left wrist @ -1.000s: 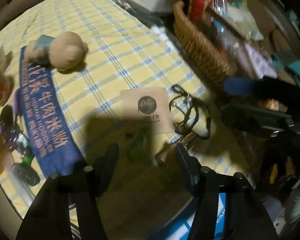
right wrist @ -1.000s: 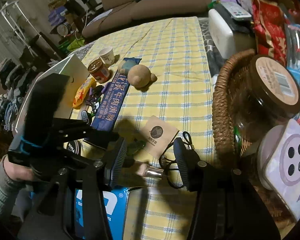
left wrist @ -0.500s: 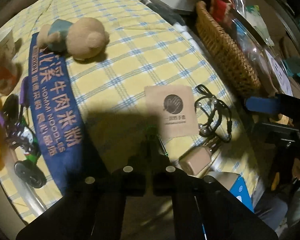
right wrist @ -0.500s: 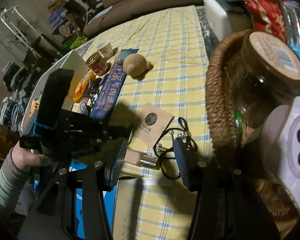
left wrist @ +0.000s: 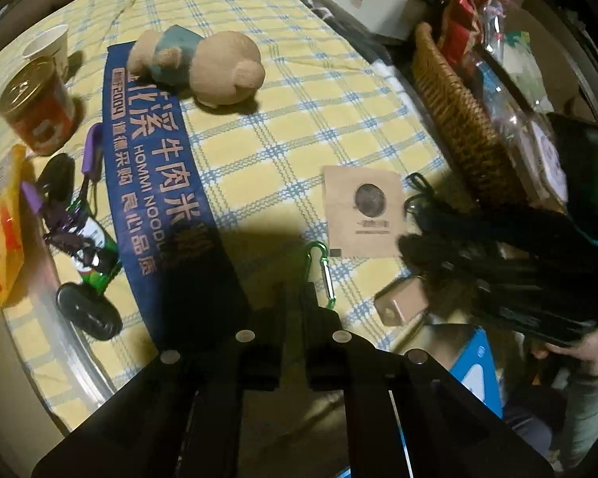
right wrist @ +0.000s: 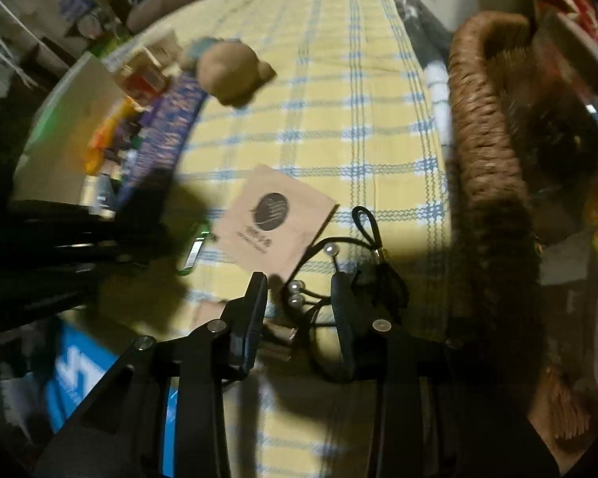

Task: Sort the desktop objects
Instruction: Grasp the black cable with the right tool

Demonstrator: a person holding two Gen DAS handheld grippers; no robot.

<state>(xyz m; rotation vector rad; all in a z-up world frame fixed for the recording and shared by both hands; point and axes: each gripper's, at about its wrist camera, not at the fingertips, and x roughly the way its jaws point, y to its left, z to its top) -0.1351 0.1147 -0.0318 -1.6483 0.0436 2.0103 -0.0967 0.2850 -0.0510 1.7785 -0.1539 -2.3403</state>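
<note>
- A can [left wrist: 36, 107] and a blue packet [left wrist: 159, 183] are seen at 10 o'clock in the left wrist view.
- The left gripper [left wrist: 295, 298] is clamped on a green carabiner [left wrist: 321, 269], at centre.
- The right gripper [right wrist: 299, 298] is held apart over a black cord [right wrist: 362, 263], a brown sachet [right wrist: 275, 219] at 12 o'clock.
- A basket [right wrist: 486, 167] is seen at 3 o'clock.
</note>
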